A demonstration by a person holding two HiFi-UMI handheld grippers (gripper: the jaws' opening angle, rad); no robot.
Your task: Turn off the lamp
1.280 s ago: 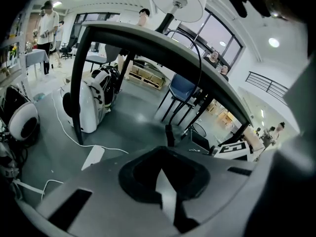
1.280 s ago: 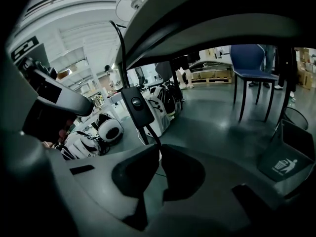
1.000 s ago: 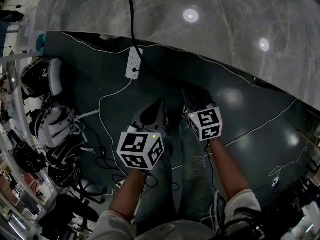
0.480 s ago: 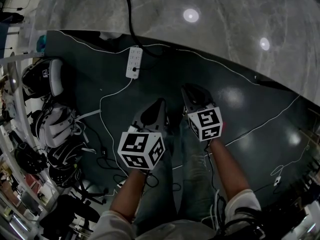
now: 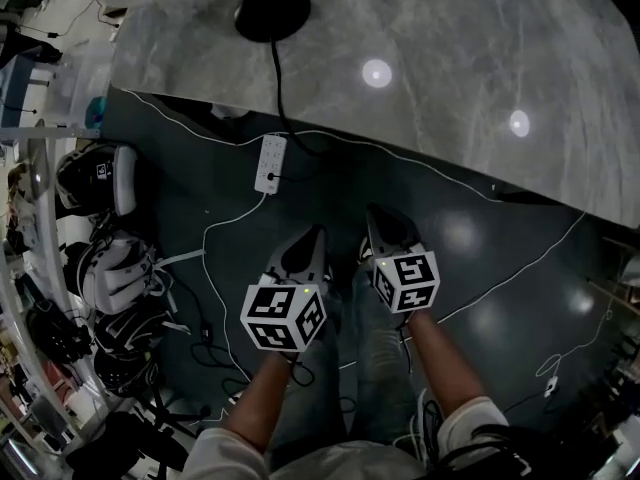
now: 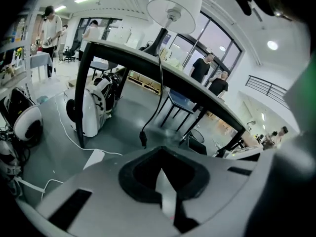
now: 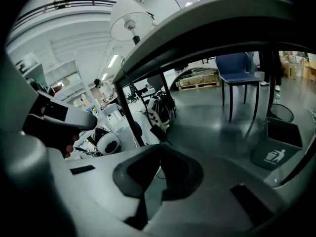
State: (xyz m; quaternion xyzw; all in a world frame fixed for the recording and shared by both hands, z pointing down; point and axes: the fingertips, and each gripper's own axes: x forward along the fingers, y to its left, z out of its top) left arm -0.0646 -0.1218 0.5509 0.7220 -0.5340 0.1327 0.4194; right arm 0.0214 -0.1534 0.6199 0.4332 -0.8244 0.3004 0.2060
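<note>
Well beyond left tool [image 5: 312, 236], lamp [image 5: 268, 6].

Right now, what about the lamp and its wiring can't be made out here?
Lamp: the head view's top edge cuts off its upper part.
Dark block on the cord: left gripper view, too small and blurred to tell if it's a switch.
Power strip: head view, too small to read its buttons.
</note>
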